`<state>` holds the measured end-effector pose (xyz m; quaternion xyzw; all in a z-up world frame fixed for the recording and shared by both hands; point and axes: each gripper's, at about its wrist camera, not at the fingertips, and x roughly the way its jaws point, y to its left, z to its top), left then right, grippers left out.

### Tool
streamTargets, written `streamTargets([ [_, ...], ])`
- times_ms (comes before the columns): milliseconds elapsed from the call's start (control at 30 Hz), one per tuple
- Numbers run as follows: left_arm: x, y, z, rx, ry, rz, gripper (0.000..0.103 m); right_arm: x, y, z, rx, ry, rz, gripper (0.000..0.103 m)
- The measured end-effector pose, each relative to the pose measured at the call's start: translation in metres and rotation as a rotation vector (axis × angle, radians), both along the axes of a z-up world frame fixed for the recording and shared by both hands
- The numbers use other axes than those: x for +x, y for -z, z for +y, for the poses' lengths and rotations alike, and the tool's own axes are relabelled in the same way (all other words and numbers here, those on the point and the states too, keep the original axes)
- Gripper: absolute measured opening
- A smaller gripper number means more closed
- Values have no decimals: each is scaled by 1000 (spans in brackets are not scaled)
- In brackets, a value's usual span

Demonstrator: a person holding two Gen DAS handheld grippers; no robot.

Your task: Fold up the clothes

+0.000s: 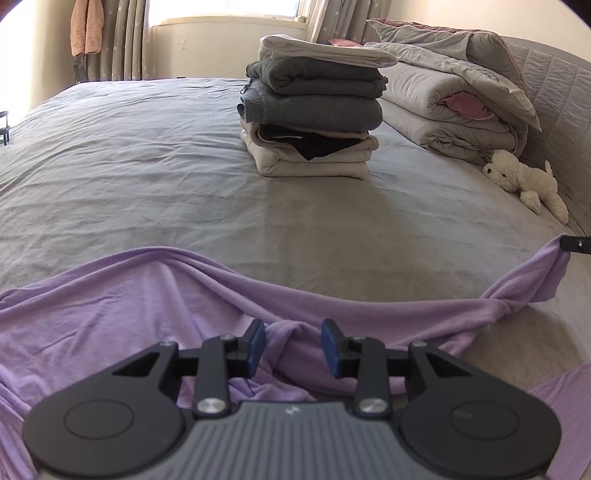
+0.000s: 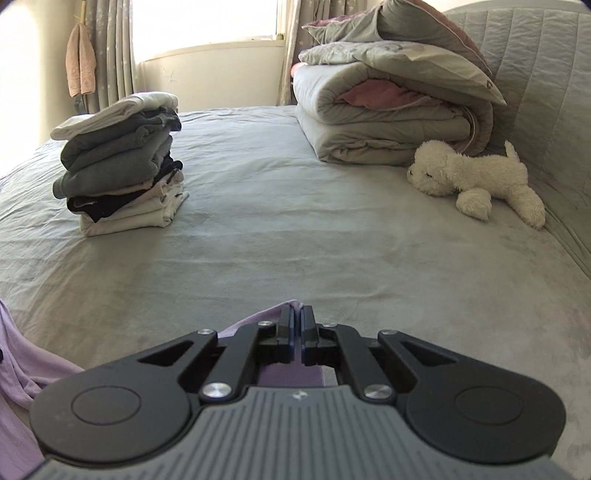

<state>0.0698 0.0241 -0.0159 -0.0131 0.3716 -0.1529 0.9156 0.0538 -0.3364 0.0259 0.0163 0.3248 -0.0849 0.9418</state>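
Observation:
A lilac garment (image 1: pixel 122 295) lies crumpled across the near part of the grey bed (image 1: pixel 129 166). My left gripper (image 1: pixel 293 338) is open just above a bunched fold of it, with cloth showing between the blue pads. One lilac end stretches right and up to my right gripper's tip (image 1: pixel 574 244), which pinches it at the frame edge. In the right wrist view my right gripper (image 2: pixel 296 319) is shut on a lilac corner (image 2: pixel 286 308); more lilac cloth (image 2: pixel 18 354) hangs at the lower left. A stack of folded clothes (image 1: pixel 314 107) (image 2: pixel 122 162) stands farther back on the bed.
A folded grey duvet with pillows (image 2: pixel 391 107) lies against the padded headboard (image 2: pixel 535 74). A white plush dog (image 2: pixel 476 181) rests beside it. Curtains and a bright window (image 1: pixel 221 11) stand behind the bed. Open grey sheet lies between the garment and the stack.

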Motion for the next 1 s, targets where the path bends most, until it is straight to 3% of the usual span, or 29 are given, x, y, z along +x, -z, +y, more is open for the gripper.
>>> streamTargets([
  [200,-2,2,-6,21,15,-6,35,16,27,-11,49,13,44,4],
  [333,-3,1,-6,11,27,-10,35,15,27,-11,71,3,50,18],
  [400,-5,-1,-8,-7,62,-23,35,12,23,-10,60,-21,53,42],
  [433,-7,-2,-10,-16,83,-31,35,9,22,-10,56,-28,53,47],
  [600,-20,-4,-31,-42,219,-73,35,-4,26,-20,74,-41,102,47],
  [767,-29,7,-55,-15,315,-69,36,-11,39,-28,141,-54,167,47],
  [867,-29,11,-59,0,305,-75,36,-8,51,-26,178,-76,192,41],
  [933,-29,12,-61,10,294,-81,36,-5,54,-26,182,-62,196,13],
  [1000,-29,14,-63,20,283,-87,30,-4,52,-29,203,-47,187,2],
])
